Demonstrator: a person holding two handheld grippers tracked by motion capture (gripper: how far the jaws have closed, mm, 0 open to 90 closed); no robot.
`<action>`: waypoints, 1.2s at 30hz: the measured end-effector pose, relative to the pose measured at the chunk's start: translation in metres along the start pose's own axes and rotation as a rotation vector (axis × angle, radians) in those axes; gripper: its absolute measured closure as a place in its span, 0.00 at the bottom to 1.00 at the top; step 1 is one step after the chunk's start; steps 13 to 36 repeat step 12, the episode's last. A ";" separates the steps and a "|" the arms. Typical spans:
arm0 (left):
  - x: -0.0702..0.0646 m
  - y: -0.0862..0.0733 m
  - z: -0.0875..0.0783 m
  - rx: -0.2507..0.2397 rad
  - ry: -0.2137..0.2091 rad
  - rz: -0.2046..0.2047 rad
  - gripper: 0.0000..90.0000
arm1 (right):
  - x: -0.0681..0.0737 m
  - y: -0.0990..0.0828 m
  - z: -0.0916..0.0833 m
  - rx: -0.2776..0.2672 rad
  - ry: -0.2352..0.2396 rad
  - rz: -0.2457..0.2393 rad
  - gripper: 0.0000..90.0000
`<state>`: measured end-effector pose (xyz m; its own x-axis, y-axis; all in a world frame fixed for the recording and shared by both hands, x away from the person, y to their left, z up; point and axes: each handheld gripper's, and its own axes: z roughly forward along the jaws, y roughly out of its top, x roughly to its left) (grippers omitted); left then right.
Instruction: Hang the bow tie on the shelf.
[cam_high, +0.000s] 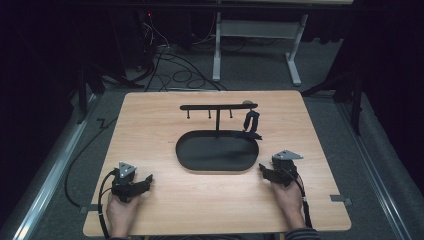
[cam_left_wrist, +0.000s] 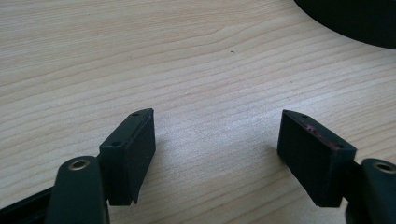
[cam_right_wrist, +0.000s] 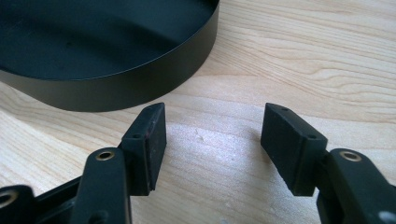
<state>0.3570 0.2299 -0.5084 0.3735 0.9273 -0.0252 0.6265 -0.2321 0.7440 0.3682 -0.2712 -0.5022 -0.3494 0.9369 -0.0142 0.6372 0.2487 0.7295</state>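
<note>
Both jaws gape wide on the left hand-held gripper (cam_left_wrist: 217, 140), holding nothing; right hand-held gripper (cam_right_wrist: 212, 135) likewise, near black tray (cam_right_wrist: 140, 79).

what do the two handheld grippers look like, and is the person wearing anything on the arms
Both the left gripper and right gripper are matte black, each topped by a grey three-cornered plate with a black cable trailing back along the forearm. Their jaws are flat rectangular black blocks with small screw holes, on arms with brass-coloured rivets. A dark striped sleeve covers the right wrist.
</note>
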 end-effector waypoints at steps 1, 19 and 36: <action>0.000 0.000 0.000 0.000 0.000 0.000 0.31 | 0.000 0.000 0.000 0.000 0.000 0.000 0.46; 0.000 0.000 0.000 0.002 0.003 0.004 0.32 | 0.000 0.000 0.000 0.000 0.001 0.001 0.46; 0.000 0.000 0.000 0.002 0.003 0.004 0.32 | 0.000 0.000 0.000 0.000 0.001 0.001 0.46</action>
